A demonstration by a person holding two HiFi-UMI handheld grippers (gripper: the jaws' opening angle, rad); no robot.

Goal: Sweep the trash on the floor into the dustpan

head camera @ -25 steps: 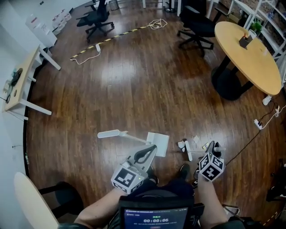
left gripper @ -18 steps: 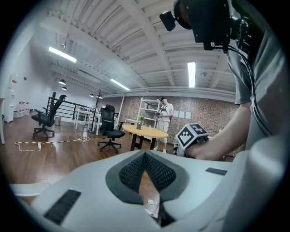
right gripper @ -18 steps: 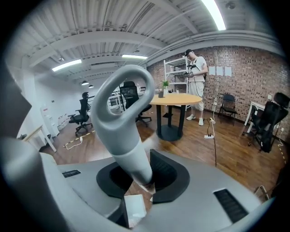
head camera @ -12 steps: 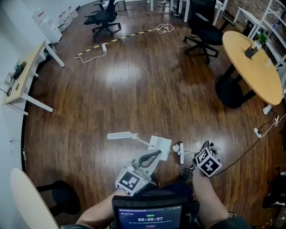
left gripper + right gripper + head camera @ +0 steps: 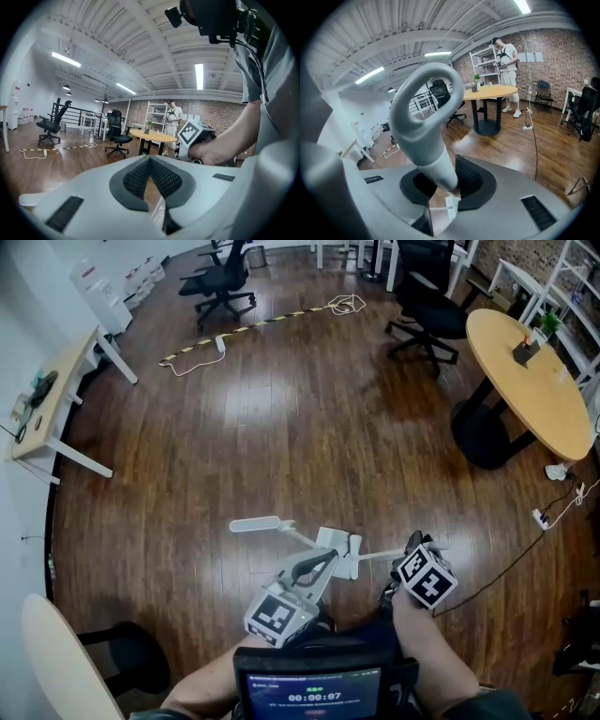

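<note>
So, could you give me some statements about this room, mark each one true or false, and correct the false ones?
1. The right gripper is shut on the broom handle. True.
2. A small plant stands on the round table. True.
3. The dustpan lies on the round table. False: it is on the wood floor.
4. The black office chairs are tipped over. False: they stand upright.
</note>
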